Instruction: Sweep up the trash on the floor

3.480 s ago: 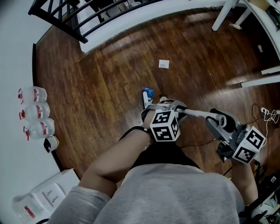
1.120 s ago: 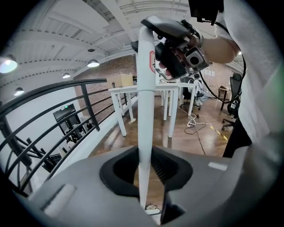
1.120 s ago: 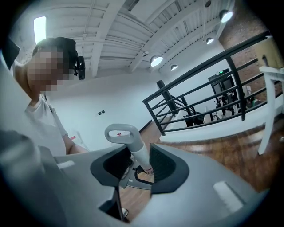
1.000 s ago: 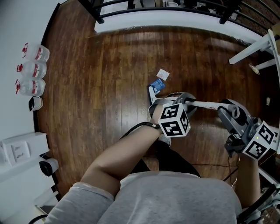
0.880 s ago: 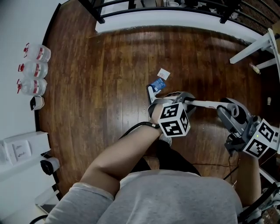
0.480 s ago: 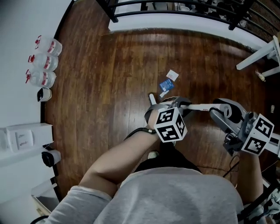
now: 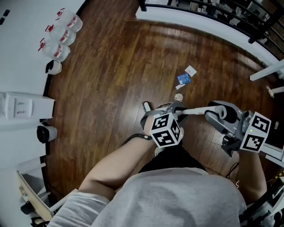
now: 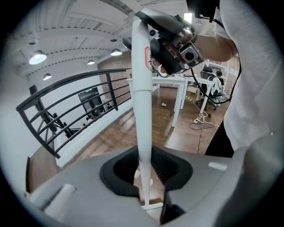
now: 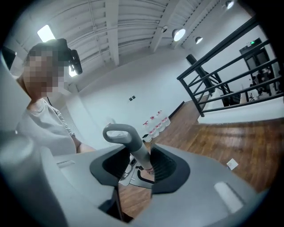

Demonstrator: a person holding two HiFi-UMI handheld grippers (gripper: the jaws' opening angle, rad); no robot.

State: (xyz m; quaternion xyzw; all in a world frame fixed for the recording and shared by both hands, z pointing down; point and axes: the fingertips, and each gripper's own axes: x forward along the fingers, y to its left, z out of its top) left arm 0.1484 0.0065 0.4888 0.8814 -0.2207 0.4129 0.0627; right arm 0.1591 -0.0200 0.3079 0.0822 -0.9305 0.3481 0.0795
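A broom with a white pole (image 7: 195, 109) and a grey loop handle (image 9: 122, 133) is held in both grippers. My left gripper (image 7: 171, 109) is shut on the pole (image 8: 142, 111) low down. The broom head (image 7: 145, 106) rests on the wooden floor and shows between the jaws (image 8: 148, 205). My right gripper (image 7: 214, 116) is shut on the grey handle just below its loop (image 9: 141, 159). Beyond the broom head lie a crumpled scrap (image 7: 179, 97), a blue wrapper (image 7: 183, 79) and a white paper (image 7: 190, 70), which also shows in the right gripper view (image 9: 231, 164).
Water bottles (image 7: 57, 37) stand by the left wall, with a white cabinet (image 7: 22, 106) nearer. A black railing (image 7: 213, 9) runs along the far side. White table legs (image 7: 266, 73) are at the right. A cable (image 7: 233, 168) lies by my right side.
The view has swung, so the bottles sit higher left. The broom head, earlier touching the blue wrapper, now rests apart from it, nearer me. A crumpled scrap shows between them.
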